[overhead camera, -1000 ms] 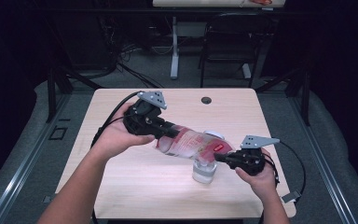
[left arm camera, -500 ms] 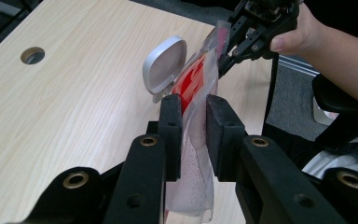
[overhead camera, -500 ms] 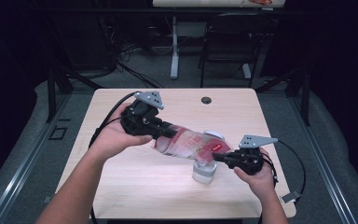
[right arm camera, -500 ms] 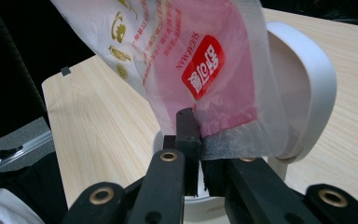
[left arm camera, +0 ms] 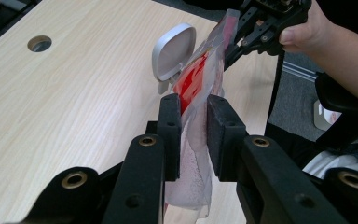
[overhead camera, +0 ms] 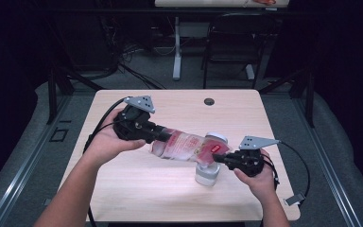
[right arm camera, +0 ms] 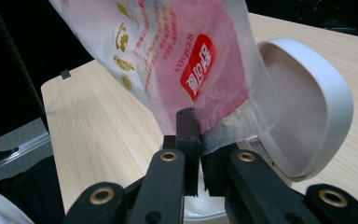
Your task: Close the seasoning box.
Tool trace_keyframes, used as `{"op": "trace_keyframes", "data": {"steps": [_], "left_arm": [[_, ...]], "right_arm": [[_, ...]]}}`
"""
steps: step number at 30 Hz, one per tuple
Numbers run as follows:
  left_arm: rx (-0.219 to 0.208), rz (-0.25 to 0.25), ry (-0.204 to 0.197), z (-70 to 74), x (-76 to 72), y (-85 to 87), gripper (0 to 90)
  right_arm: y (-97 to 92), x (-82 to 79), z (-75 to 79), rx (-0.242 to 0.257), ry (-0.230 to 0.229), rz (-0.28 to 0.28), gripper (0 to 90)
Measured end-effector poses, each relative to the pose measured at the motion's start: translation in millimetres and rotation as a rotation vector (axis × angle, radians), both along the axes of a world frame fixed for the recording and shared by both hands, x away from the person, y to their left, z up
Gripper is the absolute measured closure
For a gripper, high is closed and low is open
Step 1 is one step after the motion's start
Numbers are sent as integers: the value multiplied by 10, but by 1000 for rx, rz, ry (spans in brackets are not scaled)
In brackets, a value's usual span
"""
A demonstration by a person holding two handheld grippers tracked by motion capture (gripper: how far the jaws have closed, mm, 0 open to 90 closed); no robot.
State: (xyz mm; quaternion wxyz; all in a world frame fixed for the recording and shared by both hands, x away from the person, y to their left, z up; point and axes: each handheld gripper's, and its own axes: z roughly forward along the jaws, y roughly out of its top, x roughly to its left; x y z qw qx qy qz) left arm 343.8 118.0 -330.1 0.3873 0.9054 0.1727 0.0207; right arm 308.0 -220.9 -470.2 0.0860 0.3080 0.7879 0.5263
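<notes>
Pouch (overhead camera: 189, 147): clear plastic with a red label and gold print, stretched level above the table (overhead camera: 123, 189) between two hand-held grippers, running from 10 o'clock to 4 o'clock across the middle of the tabletop in the high view. Granular pale contents show through the film in the left gripper view (left arm camera: 191, 163).

Left gripper (overhead camera: 157, 137): at 9 o'clock of the pouch, in the person's left hand (overhead camera: 105, 142). Jaws narrow, with the pouch end between them; one pad lies against the film, and a thin gap shows at the other in the left gripper view, so a firm pinch cannot be told. These jaws have just been opening slightly.

Right gripper (overhead camera: 217, 159): at 4 o'clock of the pouch, in the right hand (overhead camera: 260, 177). Jaws almost together, pinching the edge of the pouch, seen close in the right gripper view (right arm camera: 200, 135).

Container (overhead camera: 207, 174): white, round, standing on the table directly under the right end of the pouch, its hinged lid (right arm camera: 307, 107) tipped up and open behind it.

Cable hole (overhead camera: 209, 101): dark, round, at 12 o'clock near the table's far edge.

Cables: black, one trailing from each gripper.
</notes>
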Motion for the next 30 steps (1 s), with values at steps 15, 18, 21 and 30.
{"op": "trace_keyframes", "data": {"steps": [15, 18, 21, 30], "left_arm": [[-17, 36, 12, -114, 8, 161, 762], [-13, 40, 16, -130, 11, 190, 760], [-15, 46, 19, -148, 12, 209, 759], [-41, 63, 34, -229, 15, 296, 753]], "right_arm": [[37, 15, 13, 26, -11, 8, 851], [46, 18, 9, 26, -11, 10, 844], [52, 26, -3, 30, -7, 14, 840], [60, 41, -41, 55, 11, 24, 832]]}}
